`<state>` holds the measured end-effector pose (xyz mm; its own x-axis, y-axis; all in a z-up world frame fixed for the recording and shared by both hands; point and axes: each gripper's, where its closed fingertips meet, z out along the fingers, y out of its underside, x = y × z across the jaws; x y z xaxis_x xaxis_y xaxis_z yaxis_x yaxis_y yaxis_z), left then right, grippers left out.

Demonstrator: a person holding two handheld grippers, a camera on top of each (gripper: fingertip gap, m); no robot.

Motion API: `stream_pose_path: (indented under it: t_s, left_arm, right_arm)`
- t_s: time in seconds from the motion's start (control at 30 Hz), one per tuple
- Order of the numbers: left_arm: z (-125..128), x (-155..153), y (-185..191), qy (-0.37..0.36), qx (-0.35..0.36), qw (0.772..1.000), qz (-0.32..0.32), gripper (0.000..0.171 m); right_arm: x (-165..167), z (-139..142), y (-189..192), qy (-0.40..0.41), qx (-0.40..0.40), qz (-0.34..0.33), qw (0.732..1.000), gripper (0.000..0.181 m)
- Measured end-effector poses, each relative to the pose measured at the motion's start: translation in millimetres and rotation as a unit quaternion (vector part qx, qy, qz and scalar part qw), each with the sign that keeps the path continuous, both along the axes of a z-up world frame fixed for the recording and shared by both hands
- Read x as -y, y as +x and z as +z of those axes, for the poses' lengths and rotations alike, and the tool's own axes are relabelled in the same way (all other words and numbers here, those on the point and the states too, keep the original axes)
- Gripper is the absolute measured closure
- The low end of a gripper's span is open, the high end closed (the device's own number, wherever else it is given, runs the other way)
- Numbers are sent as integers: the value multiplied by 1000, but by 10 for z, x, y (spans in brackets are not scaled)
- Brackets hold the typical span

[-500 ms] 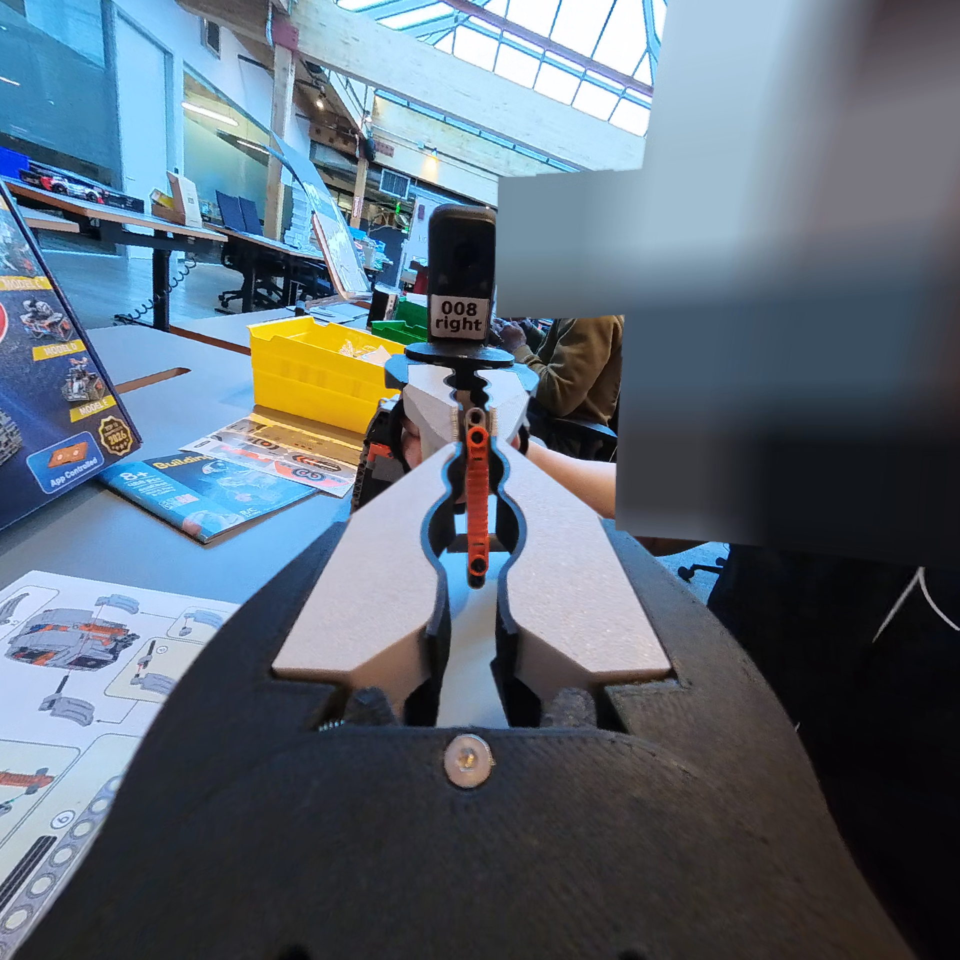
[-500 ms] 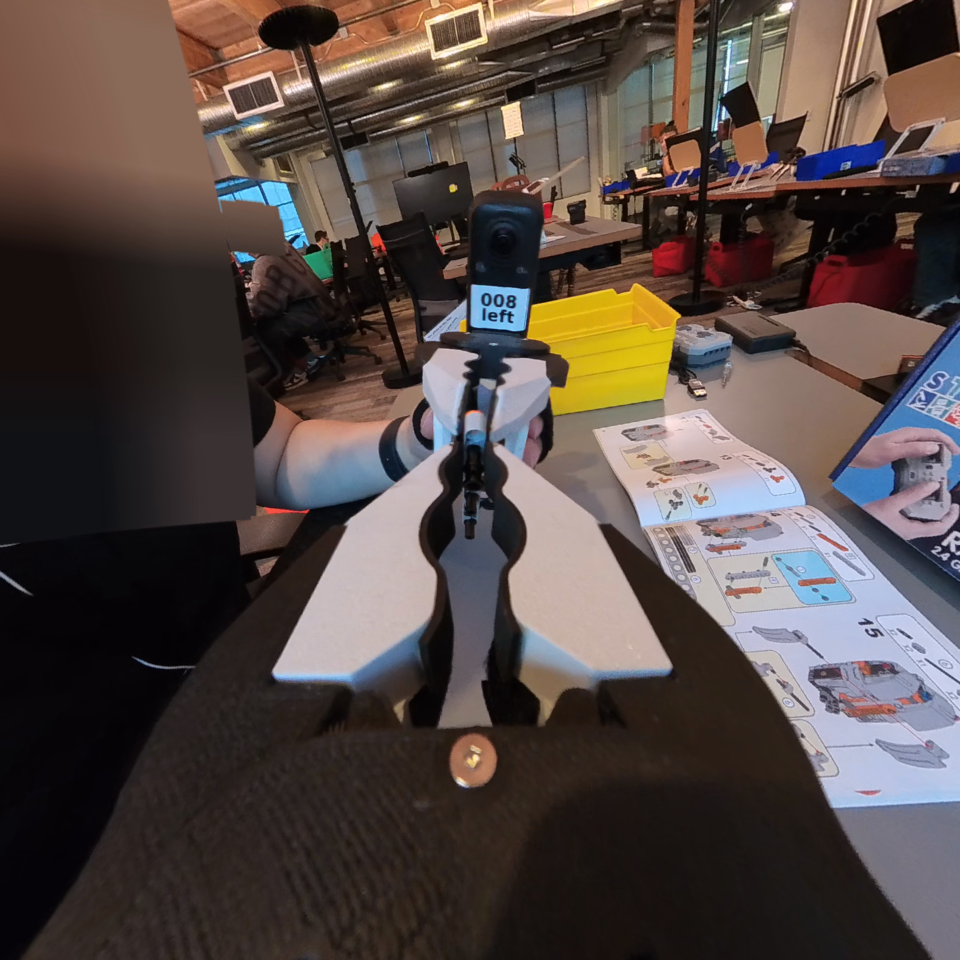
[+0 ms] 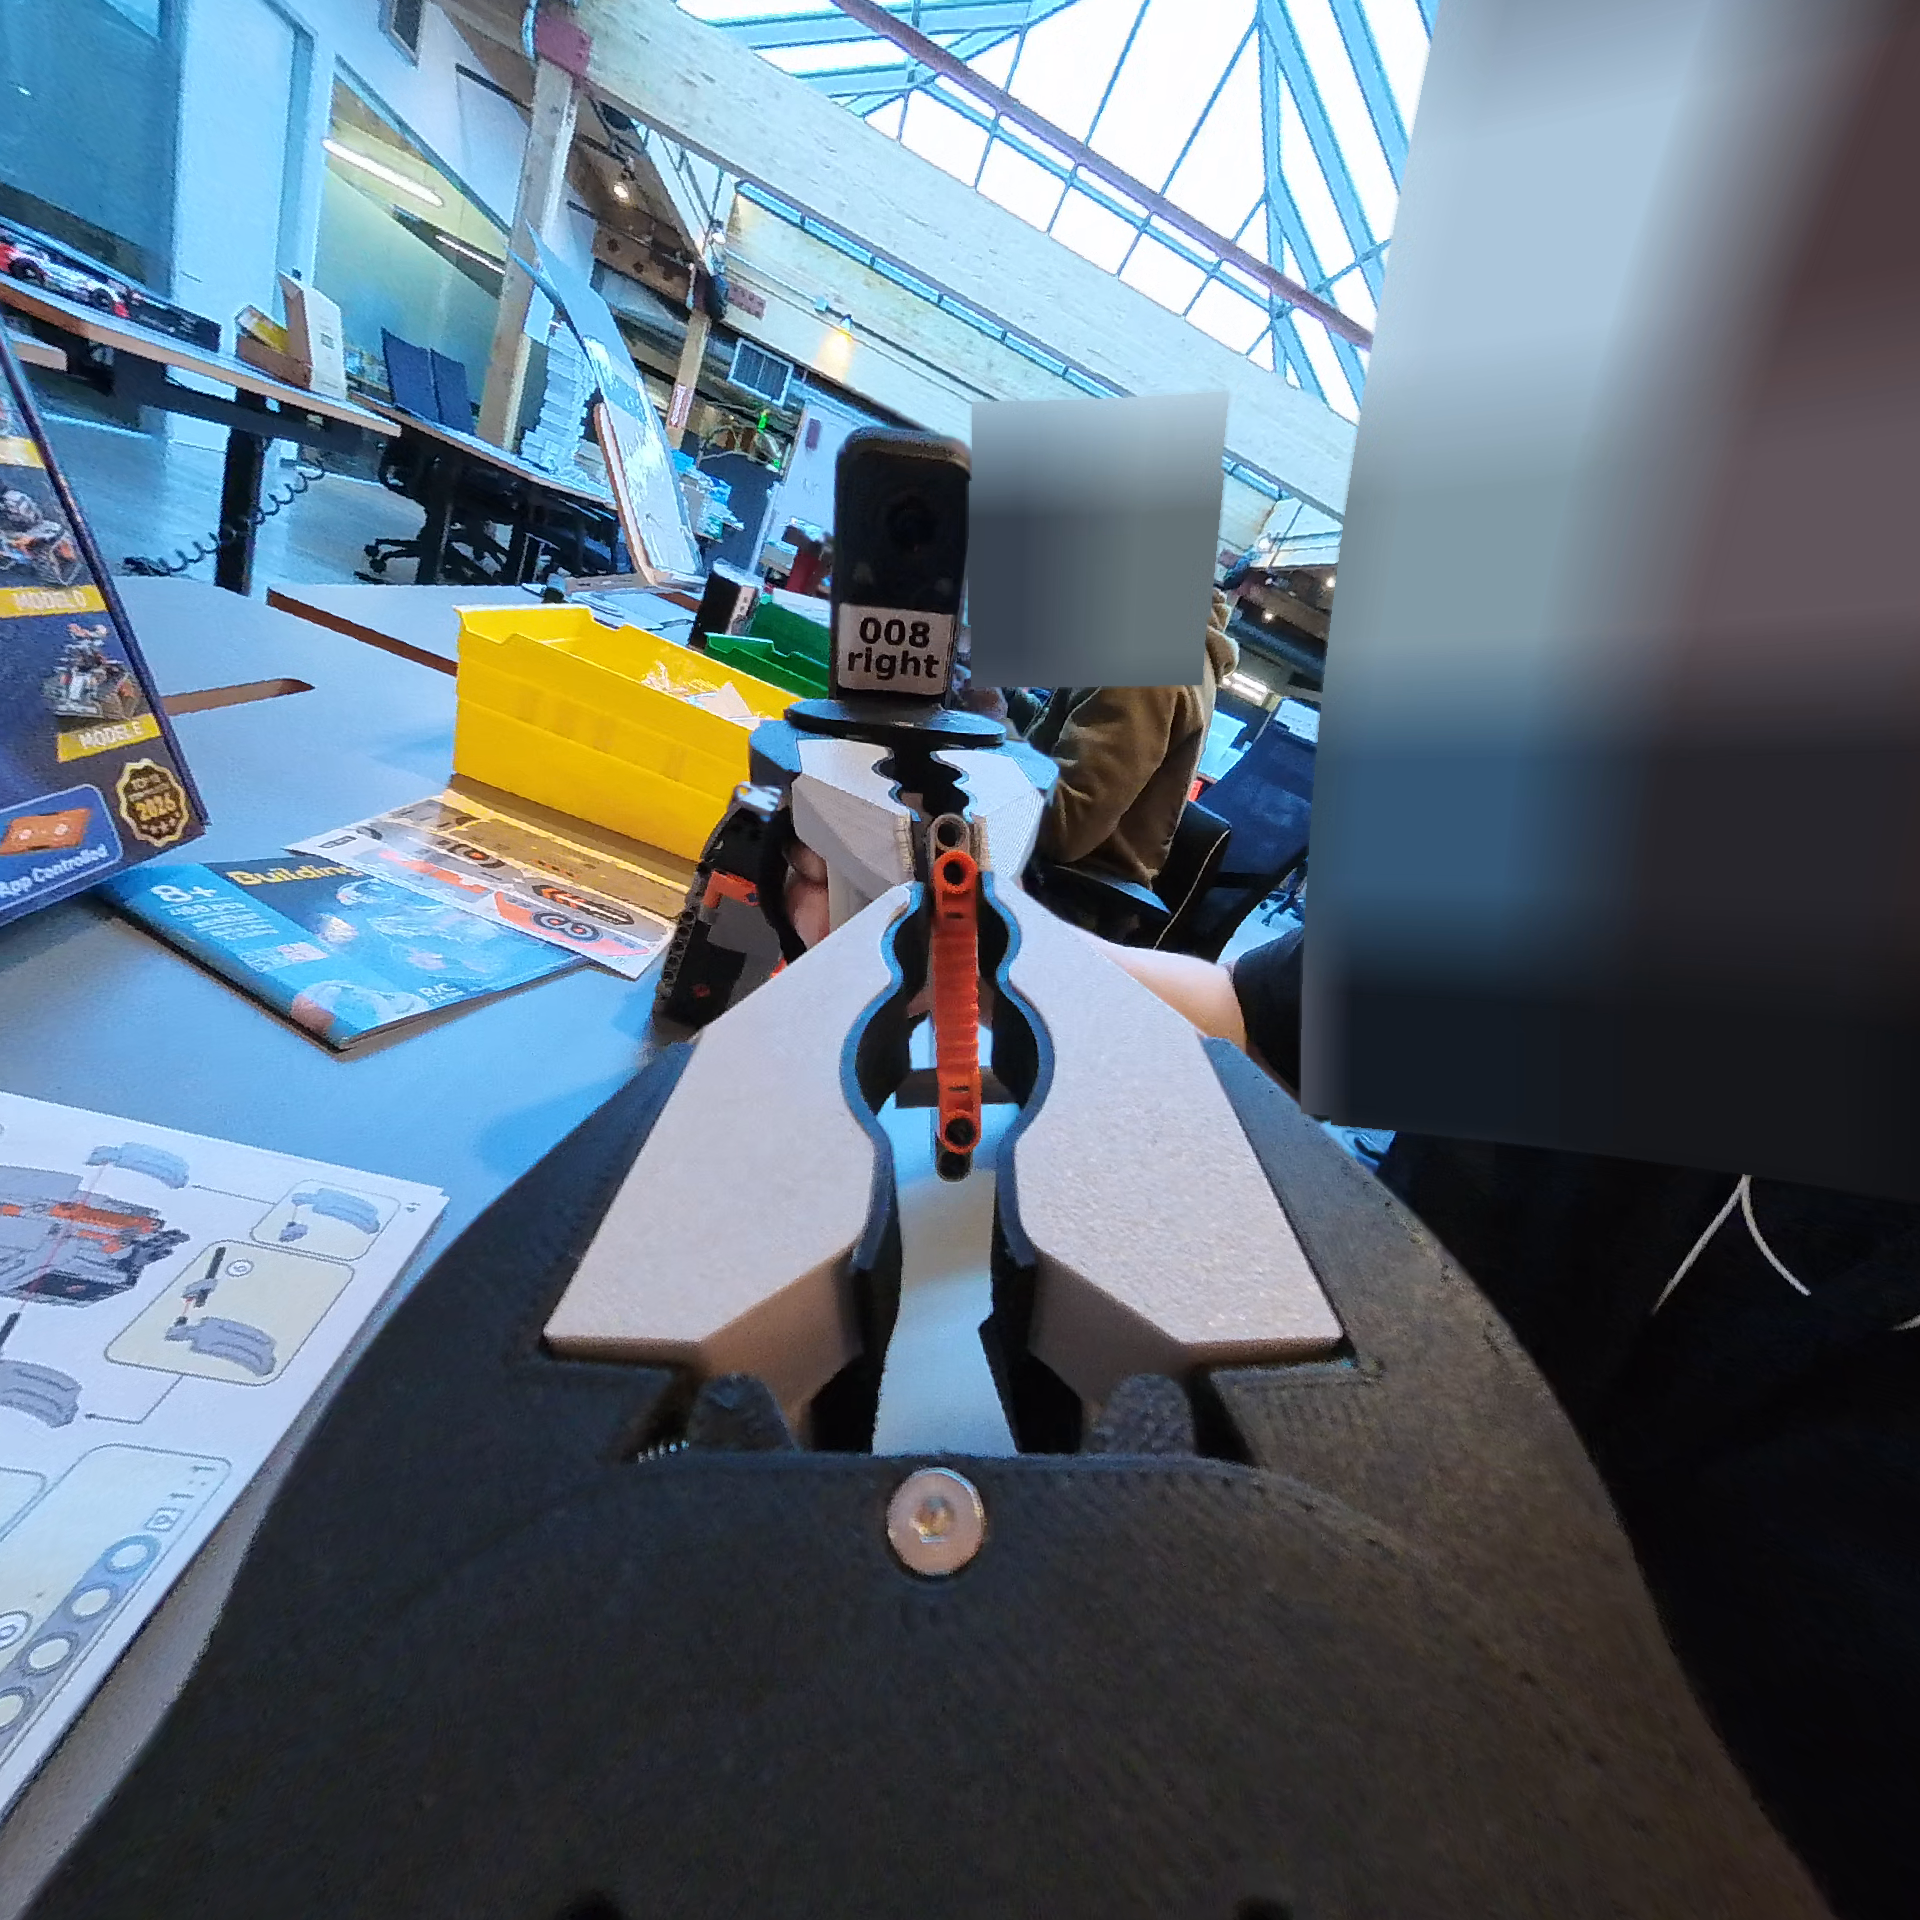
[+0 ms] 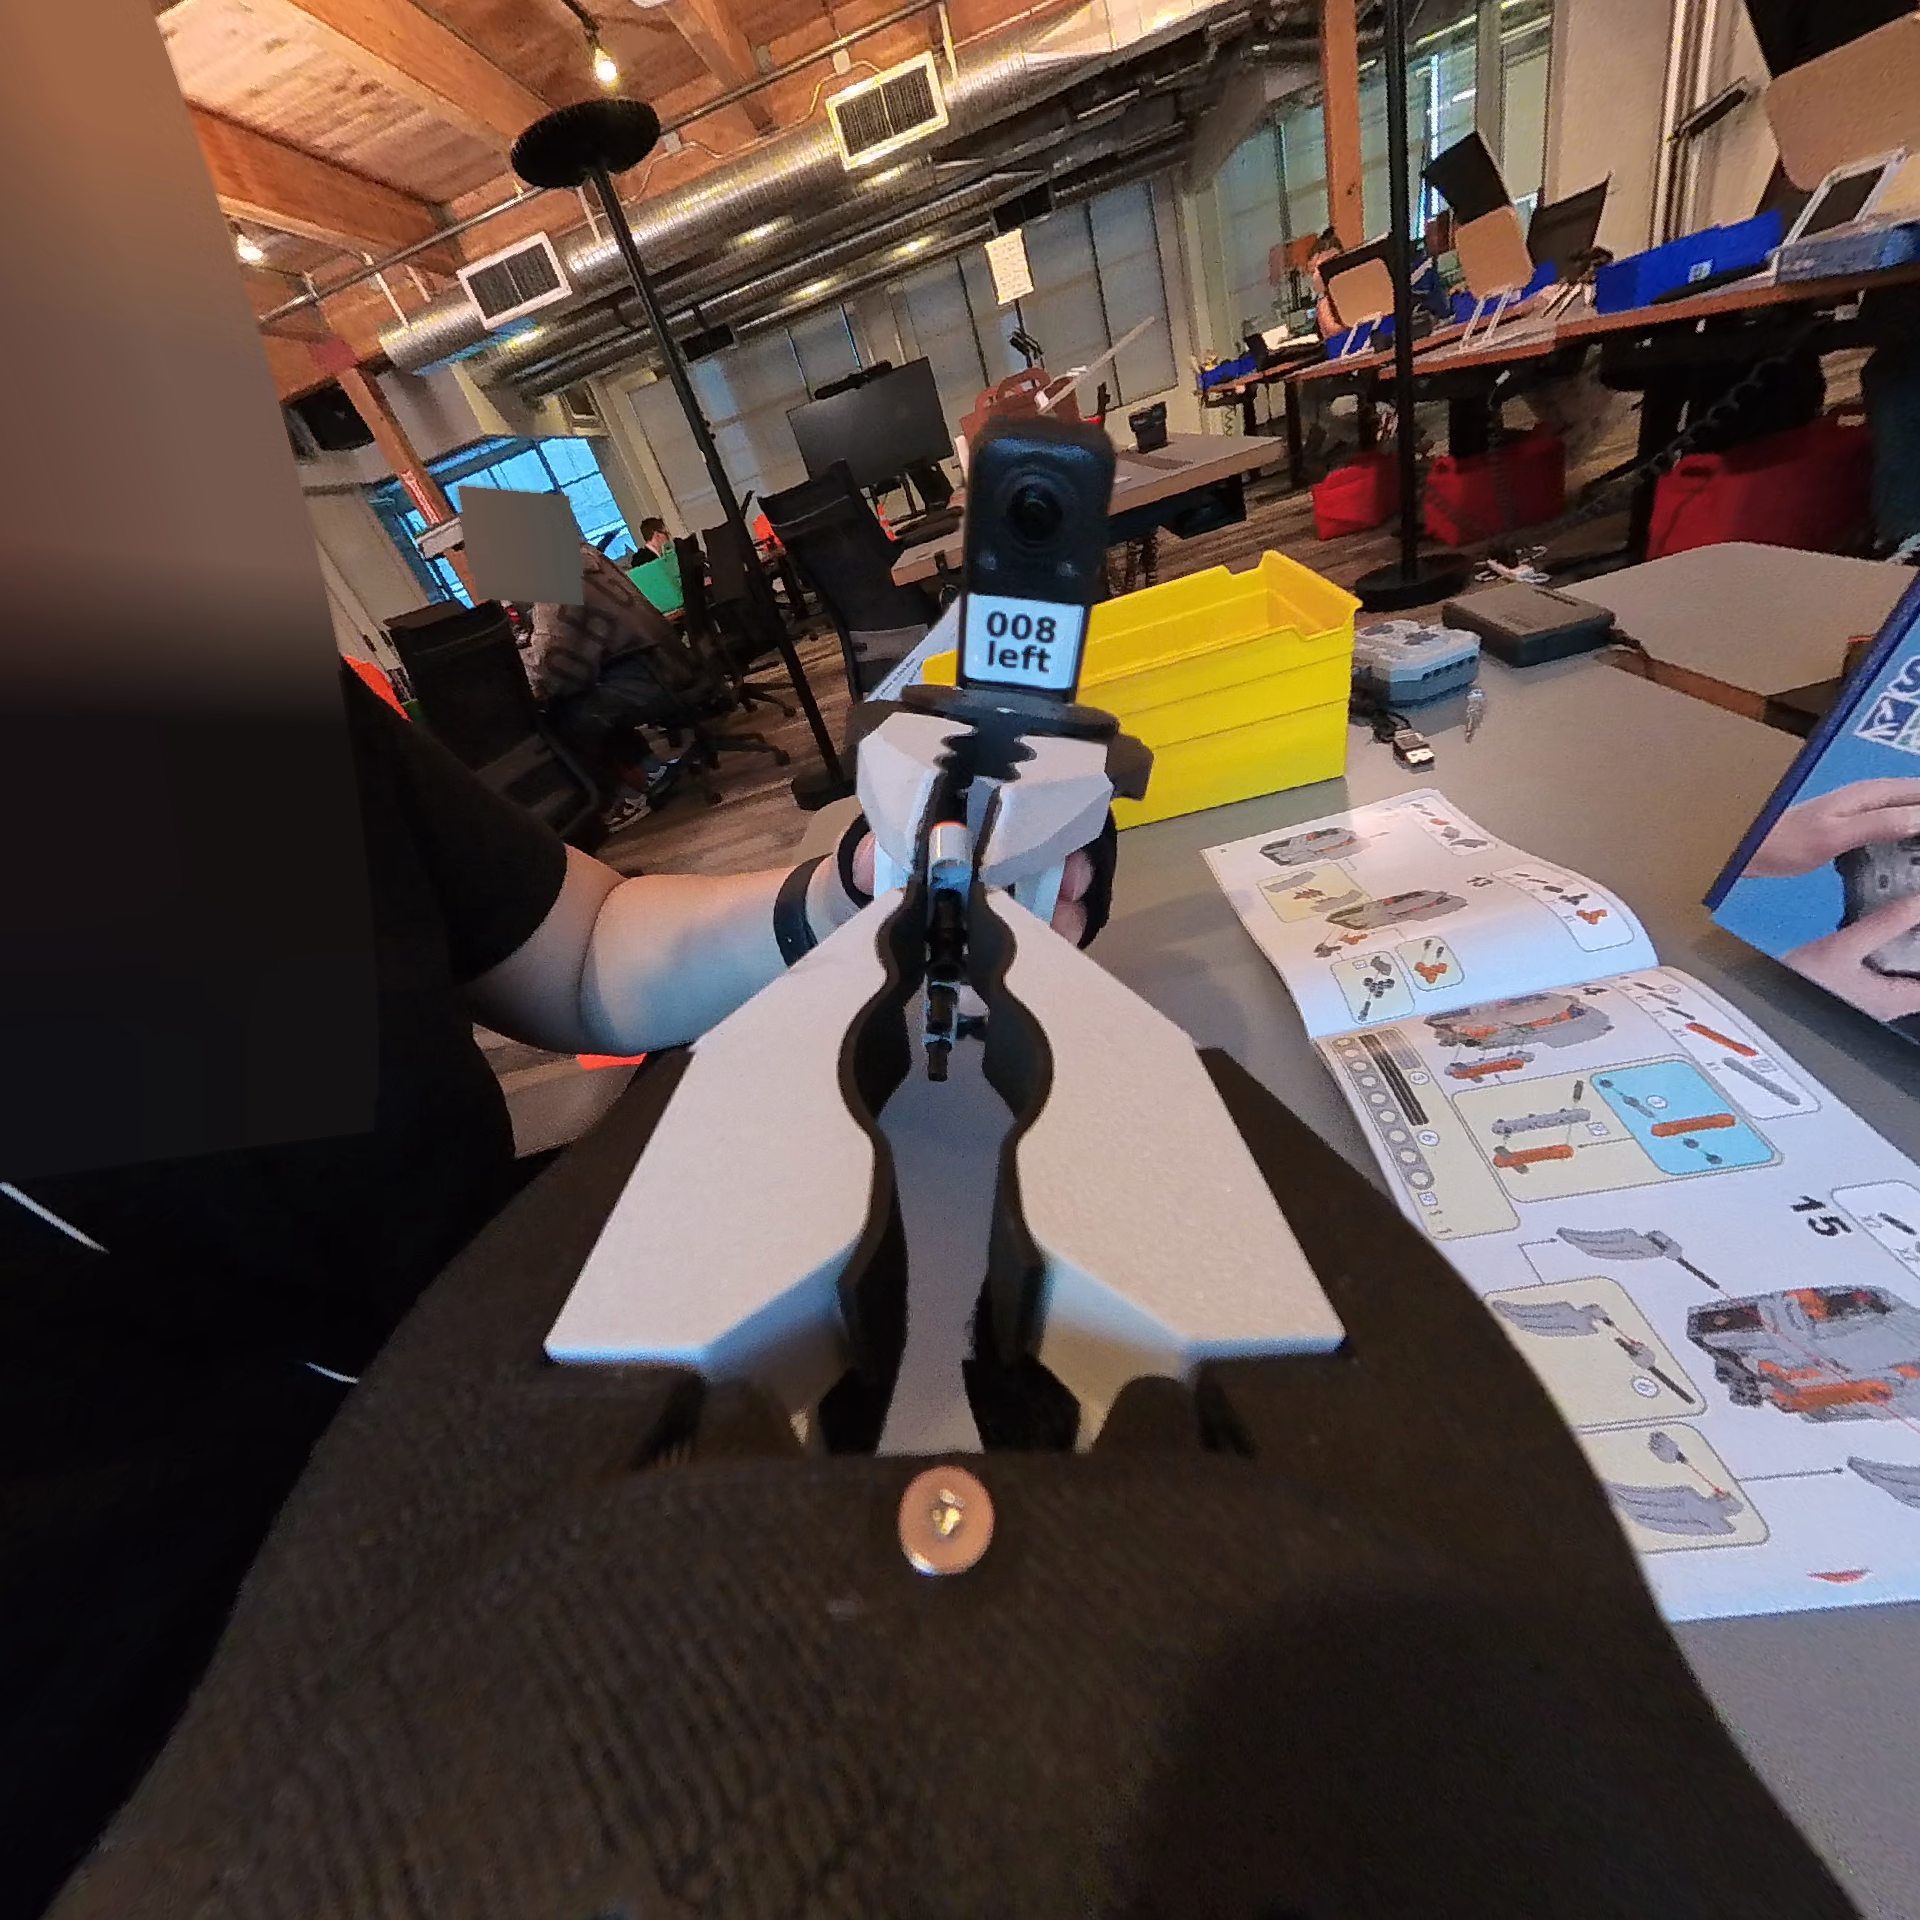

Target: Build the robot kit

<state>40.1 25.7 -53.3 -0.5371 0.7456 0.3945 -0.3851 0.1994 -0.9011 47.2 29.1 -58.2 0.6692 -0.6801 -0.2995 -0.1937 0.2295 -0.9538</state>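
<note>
My left gripper (image 3: 956,904) is shut on an orange beam with holes (image 3: 956,997), held upright between its pads. My right gripper (image 4: 943,914) is shut on a thin grey and black beam with pins (image 4: 940,987). The two grippers face each other tip to tip above the near edge of the grey table (image 3: 312,748). The ends of the two pieces meet between the tips. The right gripper shows opposite in the left wrist view (image 3: 940,821), and the left gripper opposite in the right wrist view (image 4: 951,821). A person's forearm (image 4: 665,956) holds the left gripper.
A yellow bin (image 4: 1226,686) stands at the back of the table. An open instruction booklet (image 4: 1558,1122) lies beside the grippers. A blue box (image 3: 73,727), a blue booklet (image 3: 312,935), a sticker sheet (image 3: 499,862) and a partly built black and orange model (image 3: 717,925) are near. A grey battery box (image 4: 1418,660) lies behind. The tips of both grippers are at nearly the same place.
Almost nothing has moved. Both grippers stay shut on their pieces, tip to tip; the left gripper has tilted slightly in the right wrist view.
</note>
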Motion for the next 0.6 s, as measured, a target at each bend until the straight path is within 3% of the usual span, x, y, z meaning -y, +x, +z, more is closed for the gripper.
stream_pose_path:
  t_s: [0.1,0.2,0.47,0.57,0.6]
  left_arm:
    - [-7,16,11,4,-5,1000,3,165]
    - [-123,51,4,30,22,999,3,147]
    - [-225,129,8,53,29,998,18,166]
    - [-128,27,-30,79,-50,994,-57,166]
    - [-64,-46,-55,90,-91,986,-102,166]
  right_arm:
    - [13,-1,7,3,0,-2,1000,175]
    - [49,47,27,26,6,-12,1000,175]
    - [144,-8,128,55,-11,-50,997,175]
    - [74,63,80,73,3,-18,997,170]
    - [12,124,15,68,22,7,997,160]
